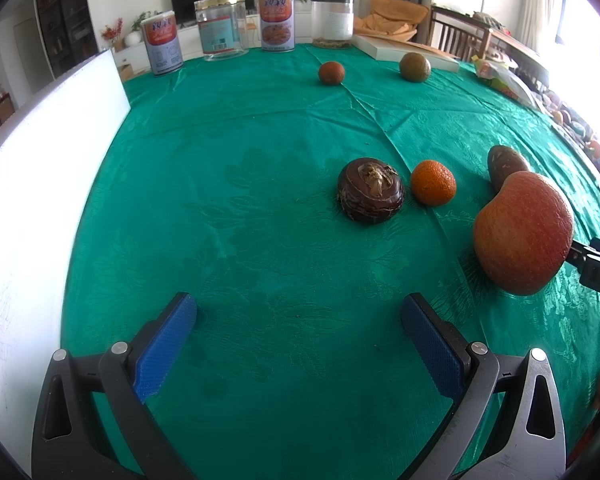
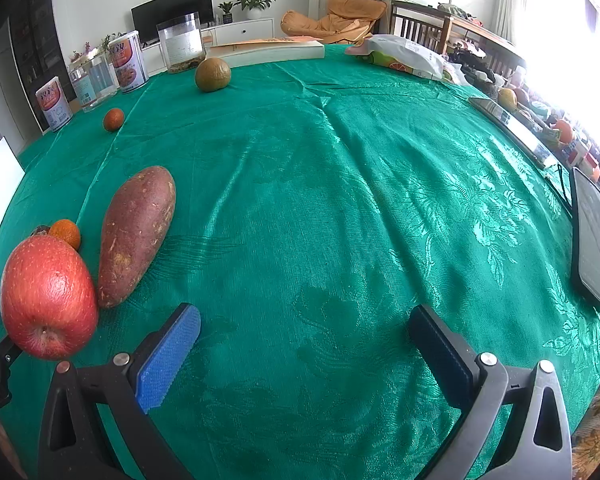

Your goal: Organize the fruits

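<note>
Sweet potato point(image 2: 136, 232) lengthwise, away from camera

Your green-clothed table point(image 2: 340, 200) is carrying scattered produce.
An apple point(image 2: 48, 300) and sweet potato point(image 2: 136, 232) are lying near its front-left edge, tins point(image 1: 162, 42) standing along the far edge.

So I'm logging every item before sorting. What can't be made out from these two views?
- Dark round bulb: right wrist view shows only a sliver, behind the apple and small orange.
- Sweet potato: left wrist view, lower part hidden by the apple.
- Items past the table's far right edge: washed out by window glare.
- Can labels: too small to read.
</note>
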Motion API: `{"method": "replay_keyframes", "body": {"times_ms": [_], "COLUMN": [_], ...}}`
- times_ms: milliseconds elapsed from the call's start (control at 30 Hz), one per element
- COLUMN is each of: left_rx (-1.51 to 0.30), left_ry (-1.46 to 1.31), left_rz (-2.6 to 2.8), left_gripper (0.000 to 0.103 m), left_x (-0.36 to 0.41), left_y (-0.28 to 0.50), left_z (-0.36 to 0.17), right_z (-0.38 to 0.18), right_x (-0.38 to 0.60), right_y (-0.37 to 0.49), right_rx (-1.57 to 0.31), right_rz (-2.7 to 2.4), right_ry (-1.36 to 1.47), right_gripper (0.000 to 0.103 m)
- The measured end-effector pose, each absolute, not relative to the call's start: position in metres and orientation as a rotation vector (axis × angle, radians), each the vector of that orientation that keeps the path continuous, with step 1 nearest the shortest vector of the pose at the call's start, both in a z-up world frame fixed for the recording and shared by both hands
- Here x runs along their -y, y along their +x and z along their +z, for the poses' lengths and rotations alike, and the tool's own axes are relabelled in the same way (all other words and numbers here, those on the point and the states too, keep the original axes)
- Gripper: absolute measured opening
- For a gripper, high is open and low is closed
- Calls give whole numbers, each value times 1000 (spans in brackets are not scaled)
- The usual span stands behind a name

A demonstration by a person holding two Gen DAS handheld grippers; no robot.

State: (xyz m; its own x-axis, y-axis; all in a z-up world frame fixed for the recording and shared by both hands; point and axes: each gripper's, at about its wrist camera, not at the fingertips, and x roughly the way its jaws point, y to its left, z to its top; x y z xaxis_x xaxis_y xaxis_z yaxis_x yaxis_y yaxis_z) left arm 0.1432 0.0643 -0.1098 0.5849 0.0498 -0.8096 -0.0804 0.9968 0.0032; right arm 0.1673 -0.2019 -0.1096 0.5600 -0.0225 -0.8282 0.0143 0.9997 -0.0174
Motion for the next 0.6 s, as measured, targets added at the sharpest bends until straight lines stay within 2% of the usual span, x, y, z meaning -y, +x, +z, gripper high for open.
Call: {"method": "replay_keyframes", "body": {"times_ms": [600], "left_rx": [-942], "left_ry": [-38], "left_rz": [78], "left_gripper": [103], "left_x": [-64], "left_y": [146], "left_z": [-110], "right_z": [-109], "right_x": [202], "right_y": [166], "right_rx": [-977], "right_rz": [-21], "right_ry": [-6], "right_gripper": [103]}}
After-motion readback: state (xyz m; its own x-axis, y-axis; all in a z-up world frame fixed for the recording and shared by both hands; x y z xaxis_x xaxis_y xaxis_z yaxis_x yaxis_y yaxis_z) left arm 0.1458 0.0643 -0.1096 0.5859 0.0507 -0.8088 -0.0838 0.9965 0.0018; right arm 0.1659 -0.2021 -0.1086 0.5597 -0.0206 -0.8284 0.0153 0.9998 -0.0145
